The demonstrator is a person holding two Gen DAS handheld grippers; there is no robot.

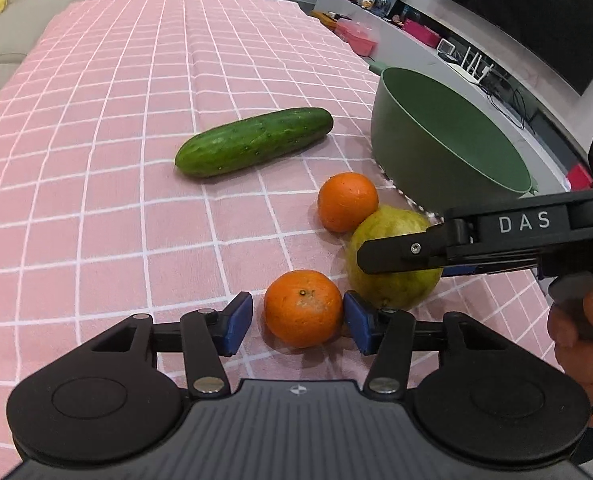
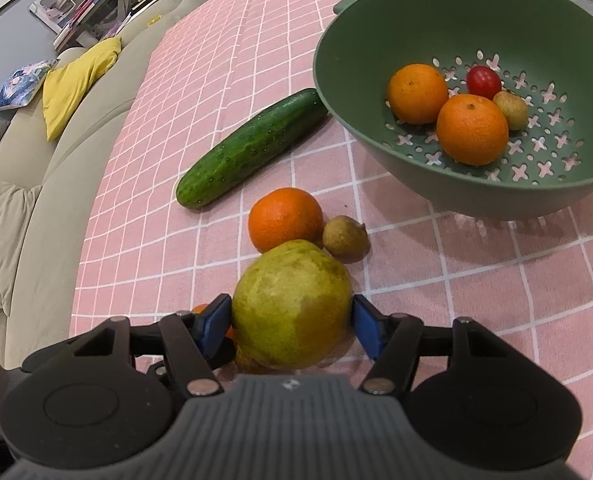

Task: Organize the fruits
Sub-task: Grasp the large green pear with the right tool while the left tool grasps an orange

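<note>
My left gripper point(image 1: 298, 322) straddles an orange point(image 1: 302, 308) on the pink checked cloth; the right pad touches it, the left pad stands a little off, so it is open. My right gripper point(image 2: 292, 324) is shut on a big yellow-green fruit point(image 2: 292, 304), which lies on the cloth right of that orange; one finger point(image 1: 400, 254) crosses the fruit point(image 1: 392, 288). Beyond are a second orange point(image 2: 285, 218), a small brown fruit point(image 2: 345, 236) and a cucumber point(image 2: 252, 148). The green colander point(image 2: 376, 20) holds two oranges, a cherry tomato and a small brown fruit.
The colander point(image 1: 436, 152) stands at the table's right edge, near a shelf with a screen. A beige sofa with a yellow cushion point(image 2: 76, 80) runs along the table's left side. A person's hand point(image 1: 584, 340) holds the right gripper's handle.
</note>
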